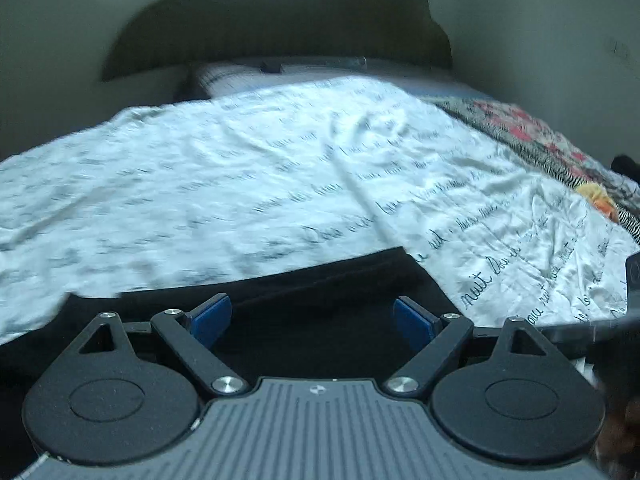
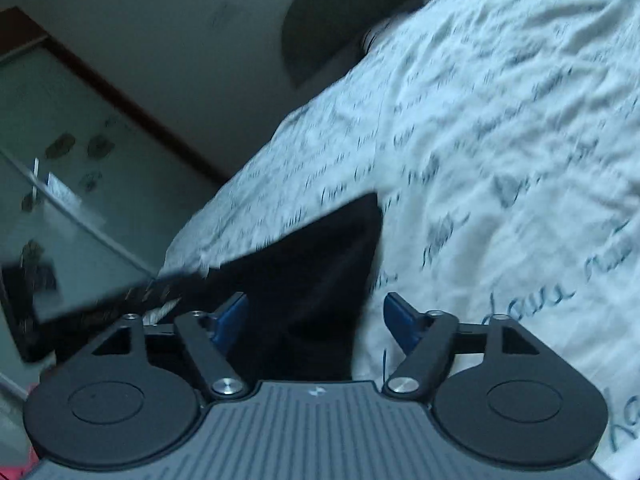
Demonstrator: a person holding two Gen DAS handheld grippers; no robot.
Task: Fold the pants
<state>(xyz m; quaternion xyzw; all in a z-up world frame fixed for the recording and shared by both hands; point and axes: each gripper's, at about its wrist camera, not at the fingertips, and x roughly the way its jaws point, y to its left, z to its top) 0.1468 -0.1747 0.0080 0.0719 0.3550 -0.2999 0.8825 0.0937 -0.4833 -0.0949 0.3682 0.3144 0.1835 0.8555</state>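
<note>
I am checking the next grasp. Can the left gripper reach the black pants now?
Probably yes: the left gripper is open right over the black pants, and nothing lies between its blue pads and the cloth.

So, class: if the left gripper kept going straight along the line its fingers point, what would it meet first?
Most likely the black pants, which lie right ahead of the open left gripper. Past them is the script-printed bedsheet. Depth is hard to judge, so it might pass just above the cloth.

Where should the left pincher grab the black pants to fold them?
Probably the black pants at their far hemmed edge, coming from above. That straight edge lies flat on the bedsheet, just ahead of the open left gripper.
</note>
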